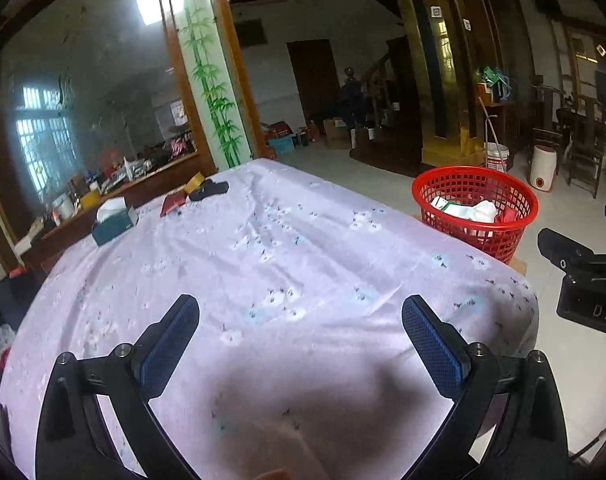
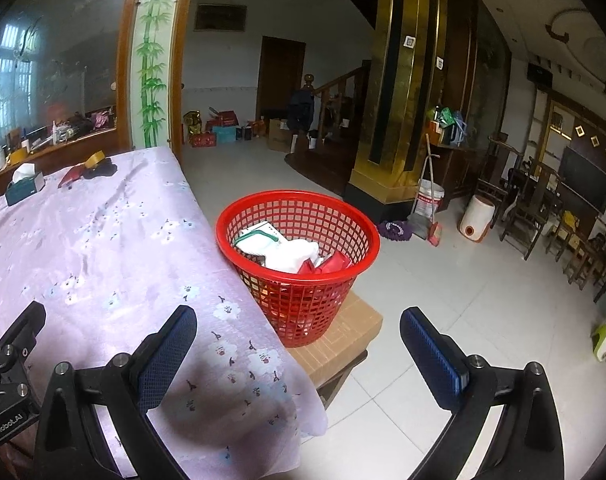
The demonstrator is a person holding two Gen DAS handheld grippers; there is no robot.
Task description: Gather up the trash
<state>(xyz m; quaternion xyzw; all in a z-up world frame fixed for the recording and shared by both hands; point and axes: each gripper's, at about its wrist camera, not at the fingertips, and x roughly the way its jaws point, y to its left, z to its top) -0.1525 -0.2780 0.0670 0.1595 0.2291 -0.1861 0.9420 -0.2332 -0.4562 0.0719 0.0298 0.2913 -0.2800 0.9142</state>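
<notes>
A red mesh basket (image 2: 299,276) stands on a cardboard box (image 2: 343,340) beside the table's right edge, with white and red trash (image 2: 291,254) inside. The left wrist view shows the same basket (image 1: 477,206) past the table's far right corner. My left gripper (image 1: 301,334) hangs open over the near part of the lilac flowered tablecloth (image 1: 263,248), nothing between its blue pads. My right gripper (image 2: 299,344) is open too, straddling the table's corner and the box, short of the basket. Its black body (image 1: 583,276) shows at the right edge of the left wrist view.
At the table's far end lie a teal tissue box (image 1: 115,222), a red packet (image 1: 173,204), a dark item (image 1: 209,191) and a tape roll (image 1: 194,183). A white tiled floor (image 2: 483,320) spreads right of the table, with buckets, a broom and wooden chairs (image 2: 535,216) further off.
</notes>
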